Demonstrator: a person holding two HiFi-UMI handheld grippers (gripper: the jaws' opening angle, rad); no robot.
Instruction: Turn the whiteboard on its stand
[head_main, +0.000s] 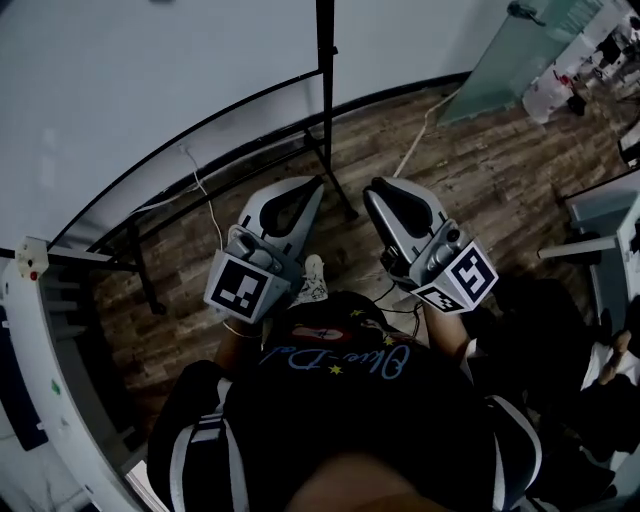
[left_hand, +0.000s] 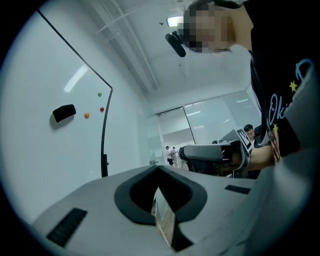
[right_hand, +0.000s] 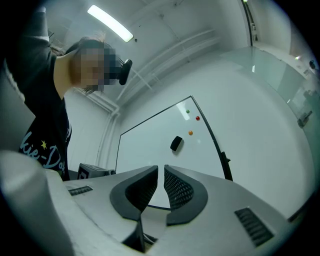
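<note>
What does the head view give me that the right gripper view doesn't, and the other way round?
Only the head view: the brown wooden plank floor and the stand's black metal feet.

Only the right gripper view: the black block eraser and three small round magnets, red, orange and green, on the board's face.

Both: the large white whiteboard, its black side post, and the right gripper, shut with nothing between its jaws.

Wood-plank floor (head_main: 480, 190) lies under a white cable (head_main: 415, 145) that trails toward a tilted glass panel (head_main: 505, 60). A long ceiling light (right_hand: 110, 23) glows overhead, and several people (left_hand: 170, 153) stand far off beside a glass partition (left_hand: 215, 120)
</note>
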